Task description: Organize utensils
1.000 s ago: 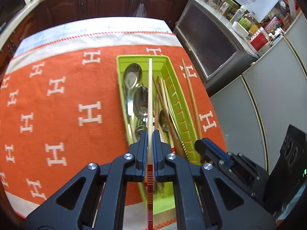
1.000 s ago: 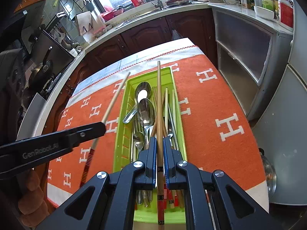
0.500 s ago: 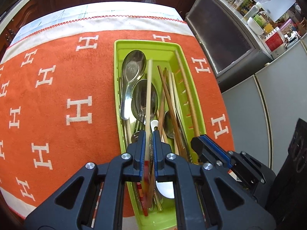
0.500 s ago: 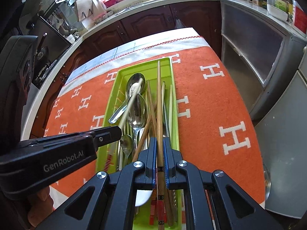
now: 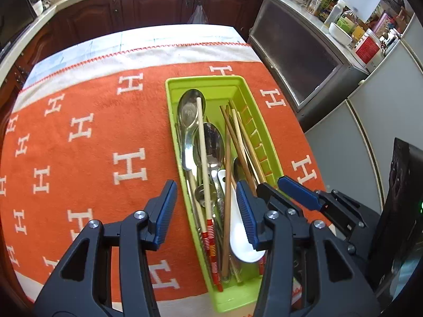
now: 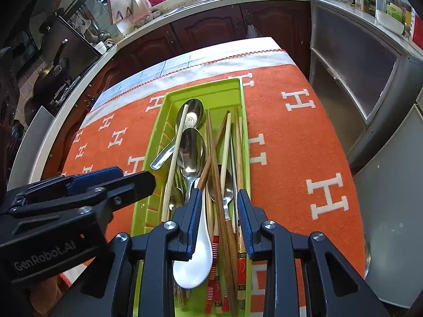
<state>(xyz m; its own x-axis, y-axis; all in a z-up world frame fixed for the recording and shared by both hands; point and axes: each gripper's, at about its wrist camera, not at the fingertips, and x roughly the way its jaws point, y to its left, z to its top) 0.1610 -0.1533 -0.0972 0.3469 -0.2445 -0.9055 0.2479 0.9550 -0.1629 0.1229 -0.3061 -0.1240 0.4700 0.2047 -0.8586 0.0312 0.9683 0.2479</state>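
Observation:
A lime-green utensil tray (image 5: 169,121) (image 6: 148,185) lies lengthwise on the orange cloth and holds metal spoons (image 5: 189,111) (image 6: 191,153), a white ceramic spoon (image 5: 243,237) (image 6: 195,259) and several chopsticks. My left gripper (image 5: 205,200) hovers over the tray's near end, its jaws opening. A pale chopstick with a red-striped end (image 5: 202,145) (image 6: 174,158) lies free in the tray below it. My right gripper (image 6: 220,203) is beside it on the right, jaws opening too. A chopstick with a red patterned end (image 6: 240,259) rests loose in the tray under it, no pad pressing on it.
The orange cloth with white H marks (image 5: 92,145) covers the table. Dark wooden cabinets (image 5: 158,8) run along the far side and grey cabinets (image 6: 357,74) stand to the right. A hand (image 6: 39,295) holds the left gripper (image 6: 105,182).
Both grippers came down over the tray with a chopstick each, then opened. Both chopsticks now lie in the tray among the other utensils.

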